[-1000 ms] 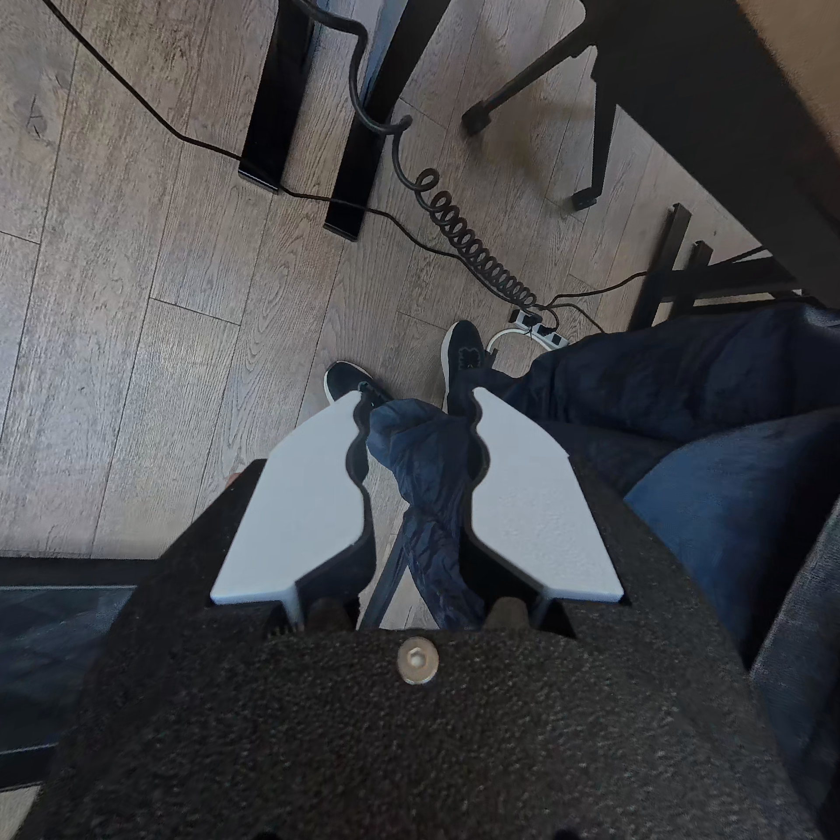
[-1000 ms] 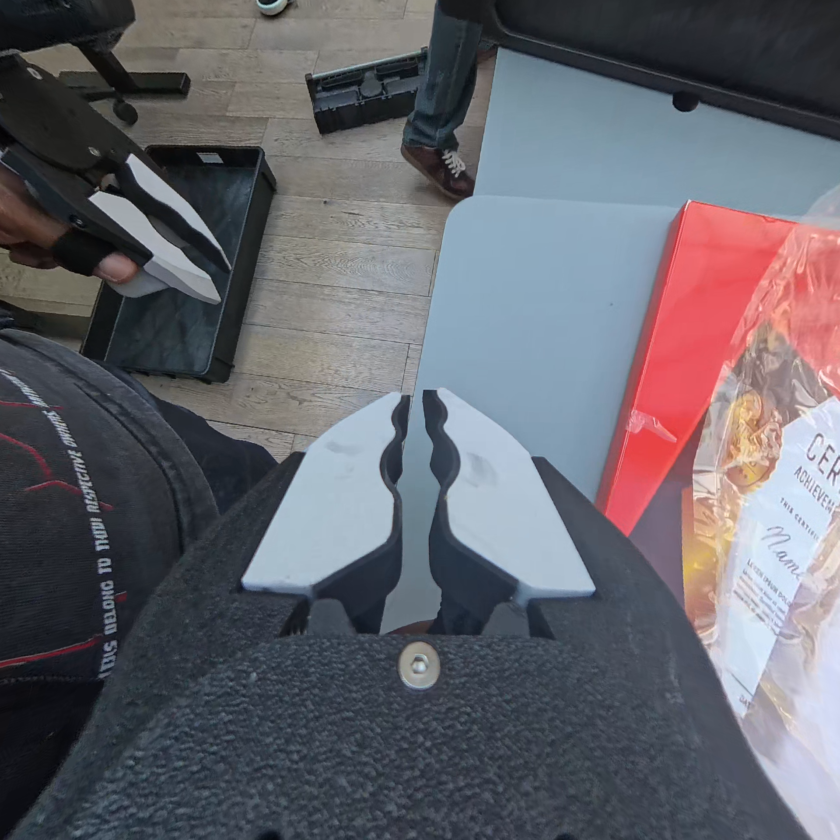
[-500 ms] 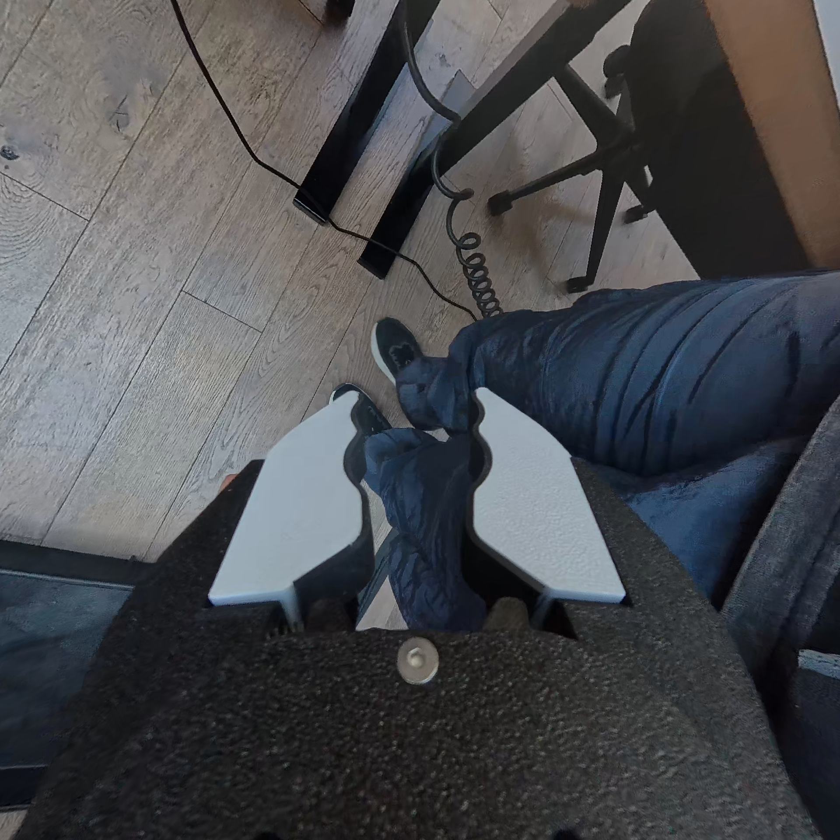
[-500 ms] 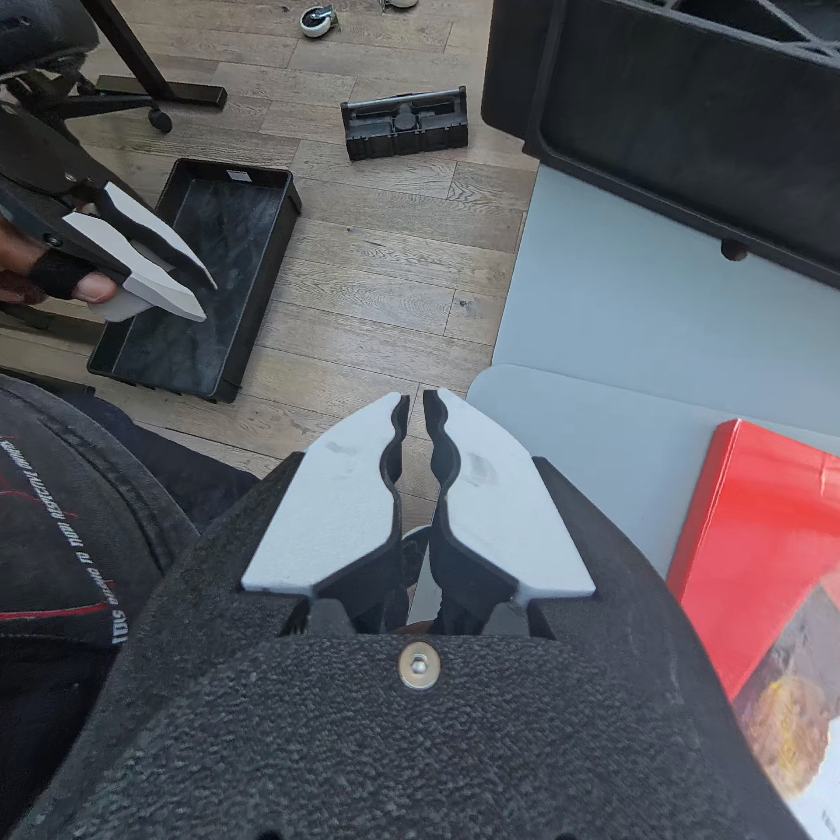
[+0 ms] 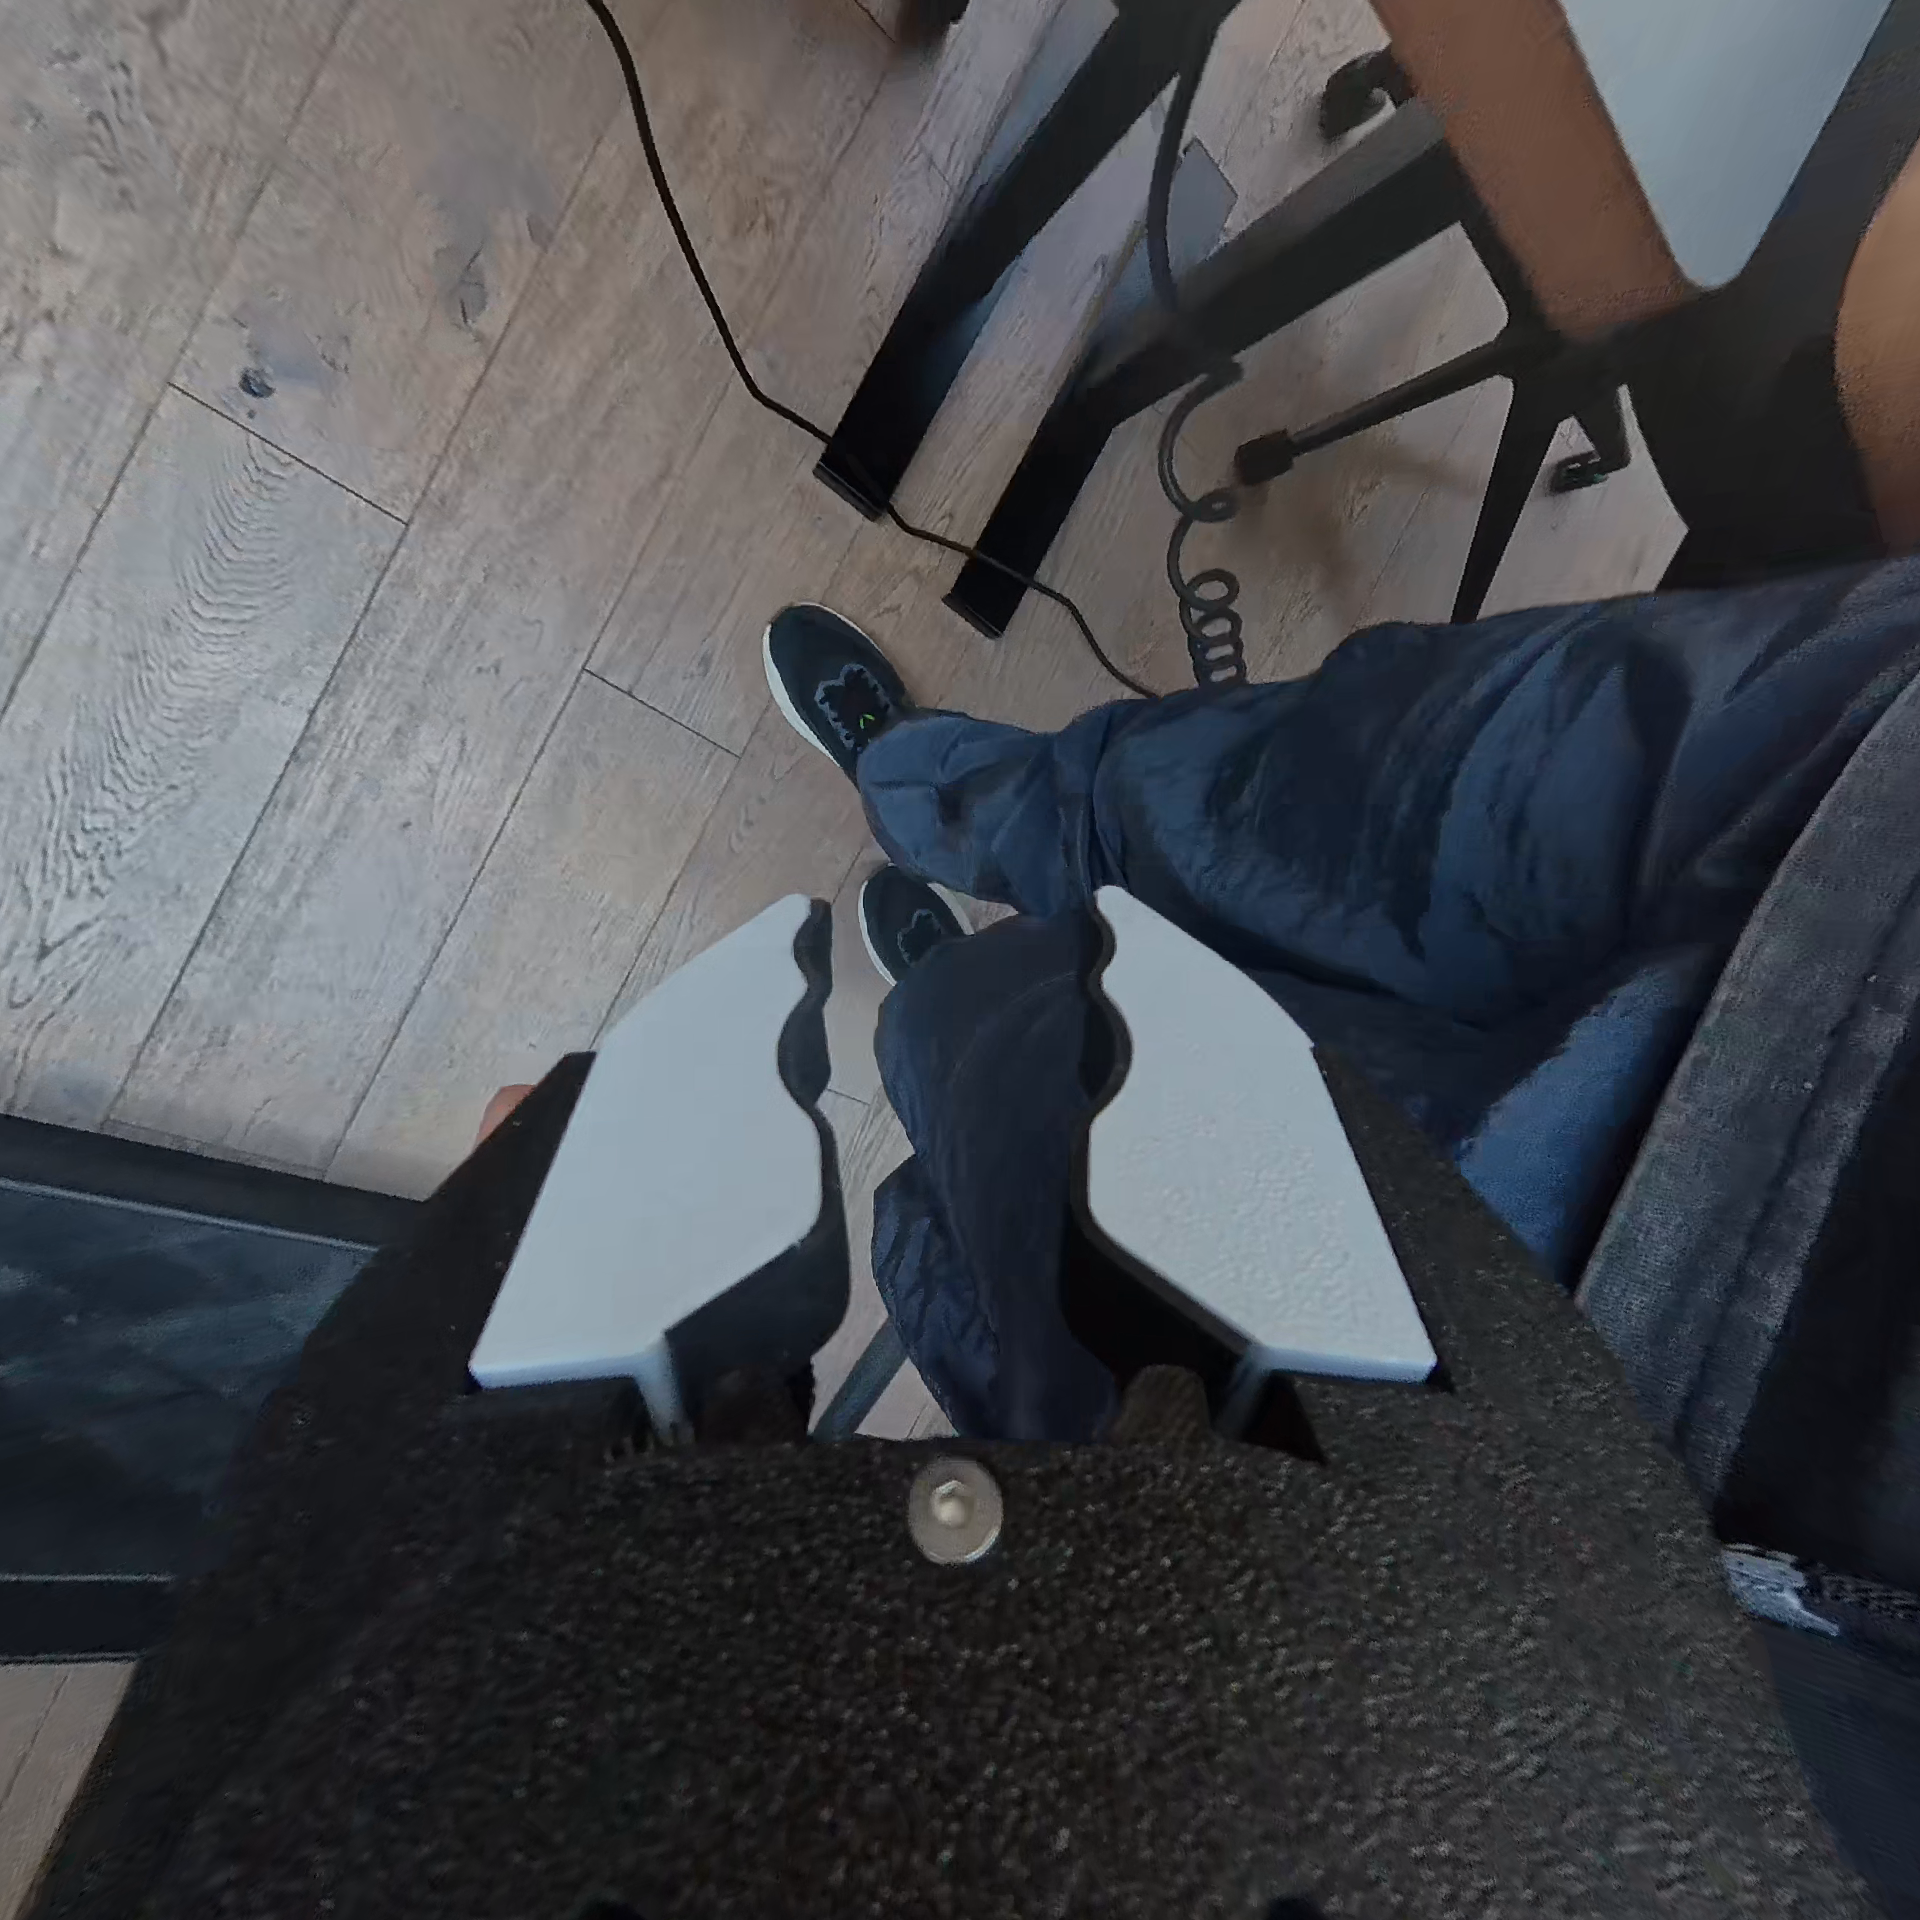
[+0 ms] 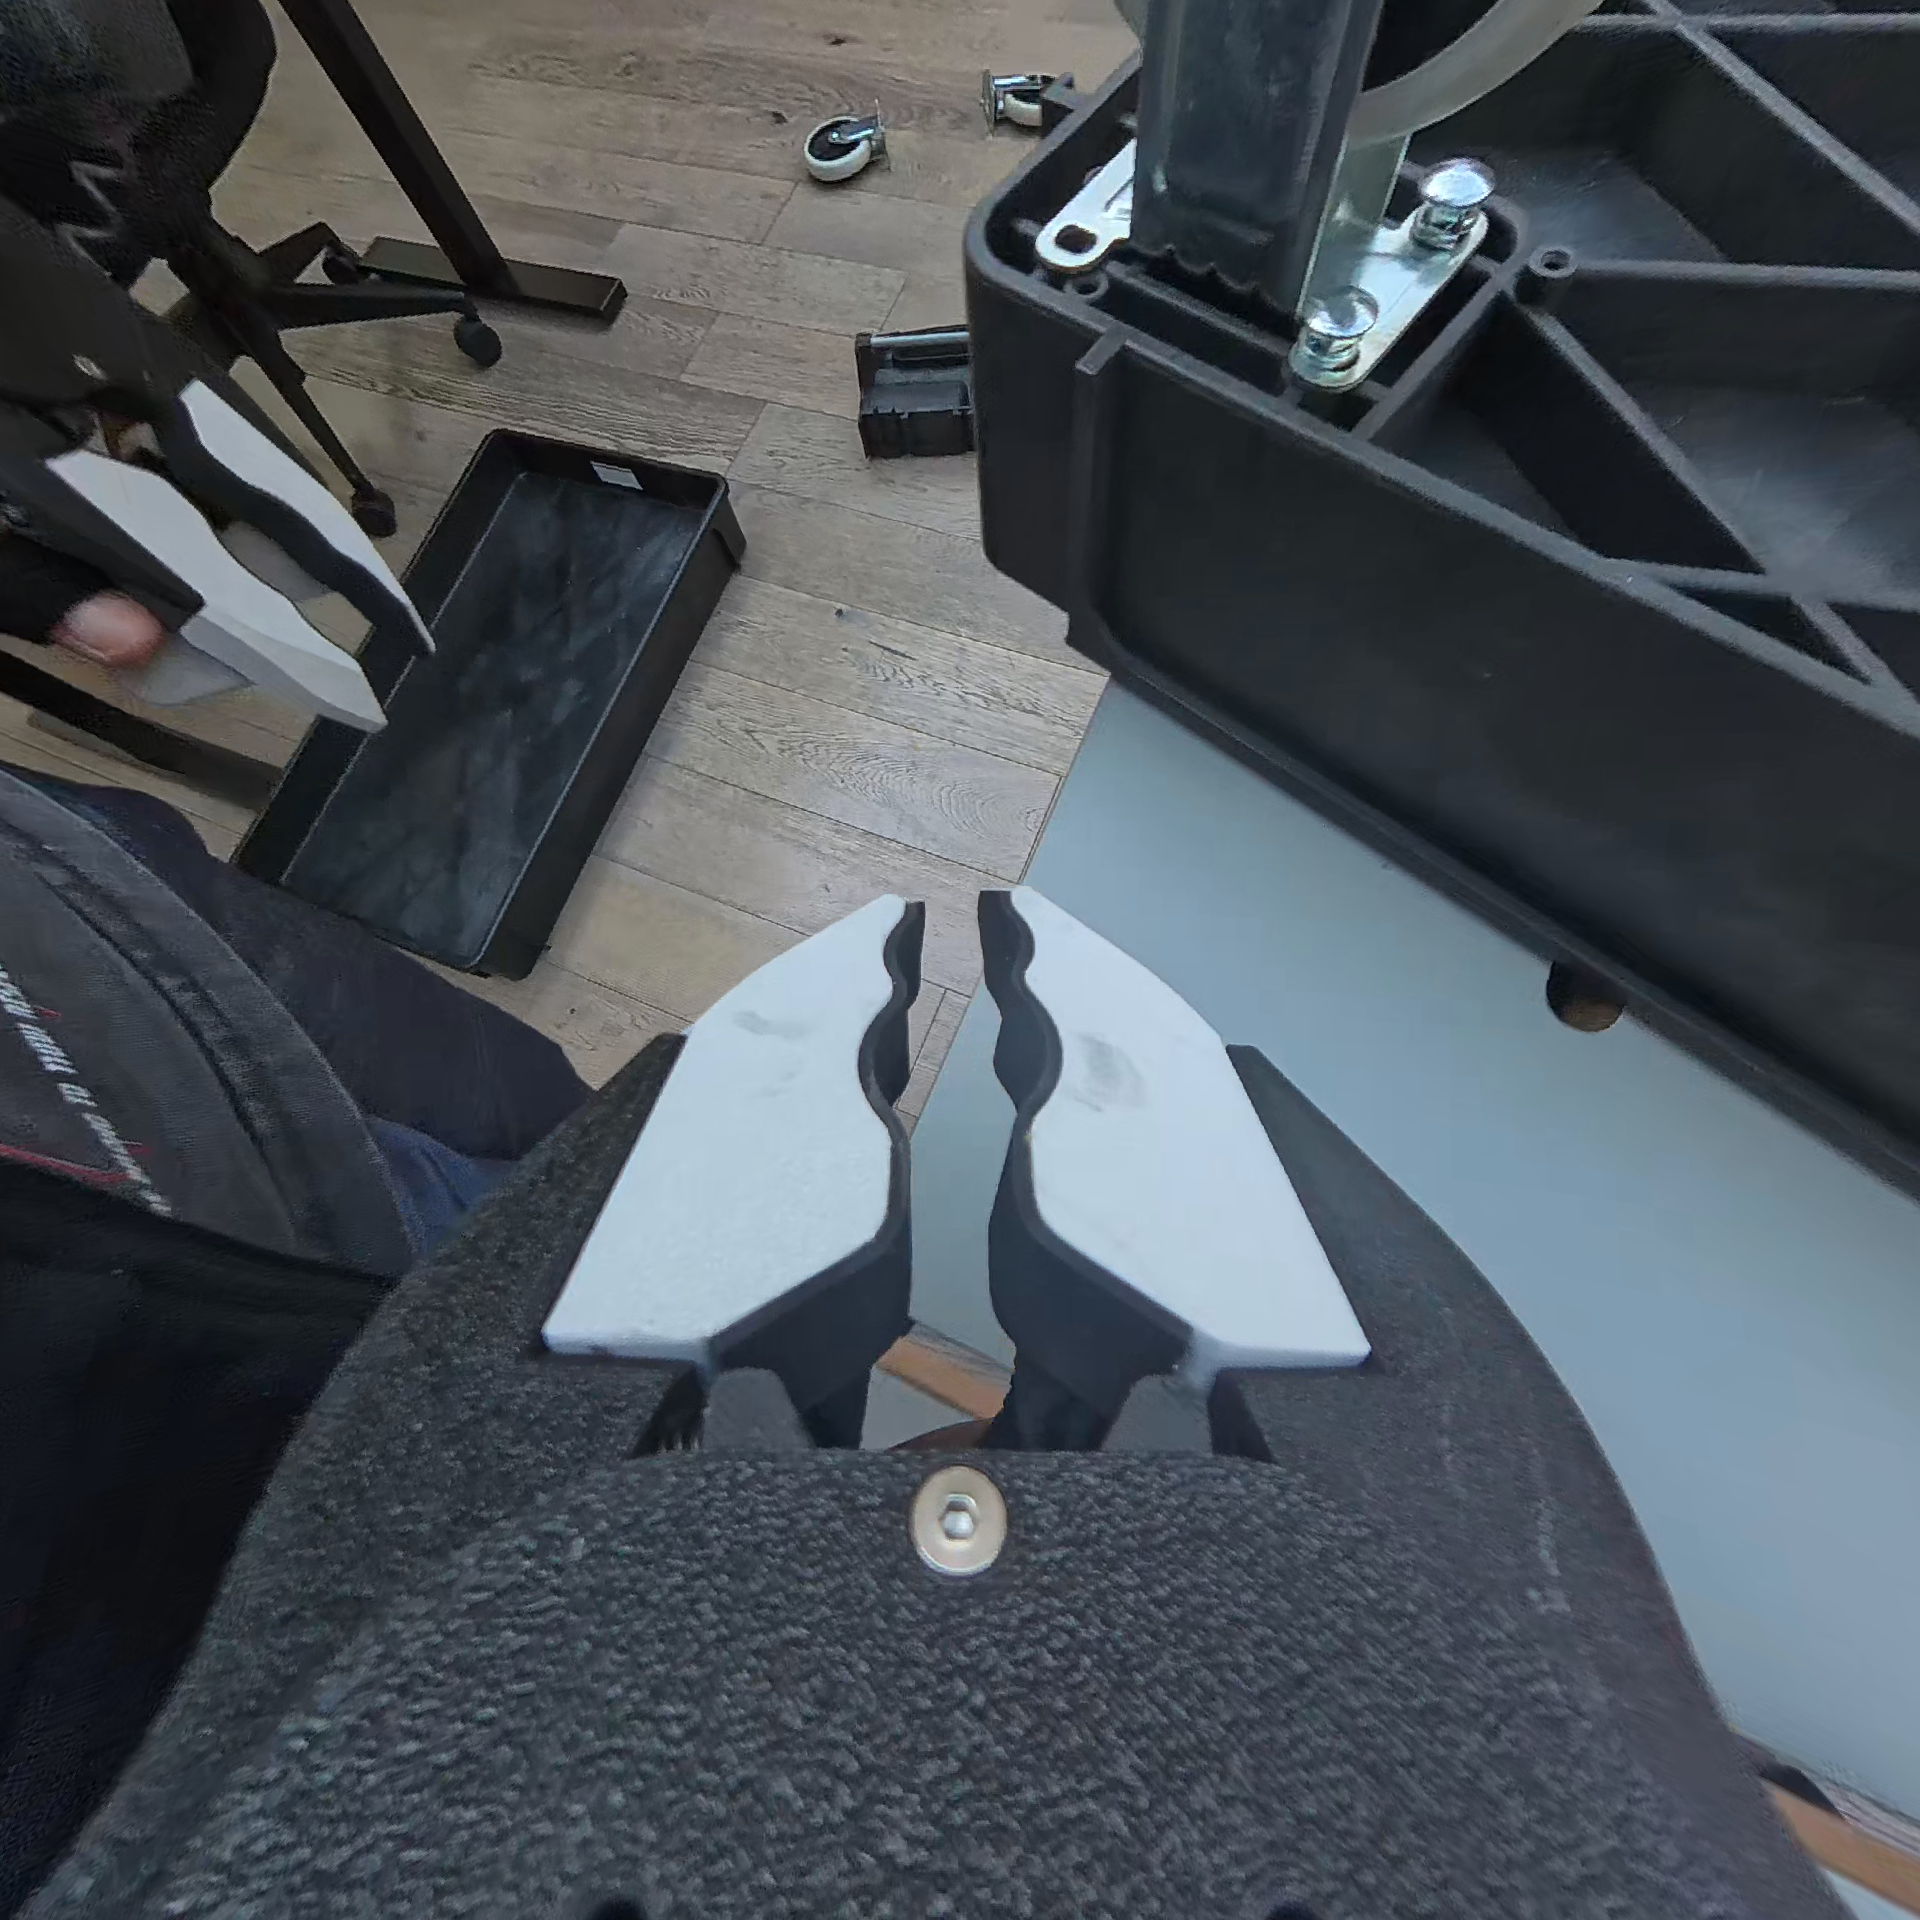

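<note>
My left gripper (image 5: 956,902) is open and empty, held in the air above a wooden floor (image 5: 312,623). Behind its fingers are a person's legs in navy trousers (image 5: 1403,810) and two dark shoes (image 5: 831,691). My right gripper (image 6: 951,902) is shut and empty. It hovers over the left edge of a pale grey table (image 6: 1403,1091), close to a black ribbed plastic base (image 6: 1455,582) with a metal post (image 6: 1236,125) bolted into it. The left gripper (image 6: 400,681) also shows at the far left of the right wrist view, above a black tray (image 6: 499,717).
Black desk legs (image 5: 935,364), a coiled cable (image 5: 1205,582) and a thin cord (image 5: 707,260) lie on the floor ahead of the left gripper. Office chair legs (image 6: 312,312), loose castor wheels (image 6: 842,151) and a small black part (image 6: 914,390) sit on the floor. My right fingertips sit around 25 cm from my left ones.
Both views have swung upward and forward. The red box and plastic-wrapped item have left the right view, and the black base with its post now fills the upper right. Neither gripper's opening changed.
</note>
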Motion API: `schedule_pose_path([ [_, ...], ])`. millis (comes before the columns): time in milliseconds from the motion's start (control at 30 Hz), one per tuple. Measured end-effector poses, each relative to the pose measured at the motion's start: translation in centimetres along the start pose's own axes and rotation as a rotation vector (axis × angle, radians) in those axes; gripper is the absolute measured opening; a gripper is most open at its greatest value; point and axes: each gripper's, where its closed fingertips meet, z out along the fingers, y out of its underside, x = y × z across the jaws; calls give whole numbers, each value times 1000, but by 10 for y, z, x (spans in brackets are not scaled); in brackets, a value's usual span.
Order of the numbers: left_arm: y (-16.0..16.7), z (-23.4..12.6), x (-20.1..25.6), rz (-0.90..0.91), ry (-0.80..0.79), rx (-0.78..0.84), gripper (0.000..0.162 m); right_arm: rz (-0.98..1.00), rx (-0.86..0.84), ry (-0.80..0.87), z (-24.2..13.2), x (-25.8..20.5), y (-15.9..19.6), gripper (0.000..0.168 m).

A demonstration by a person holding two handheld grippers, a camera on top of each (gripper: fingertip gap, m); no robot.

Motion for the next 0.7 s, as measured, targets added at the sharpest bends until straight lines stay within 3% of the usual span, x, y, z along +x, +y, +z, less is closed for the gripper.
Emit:
schedule_pose_path([
  [233,-73,-7,-54,-42,3,71,47,-12,-30,154,22,51,-19,21],
  [500,-99,-10,-127,103,81,-60,48,106,-130,349,37,66,-22,29],
  [700,-139,-29,-198,134,130,-66,49,207,-199,568,41,72,-30,39],
])
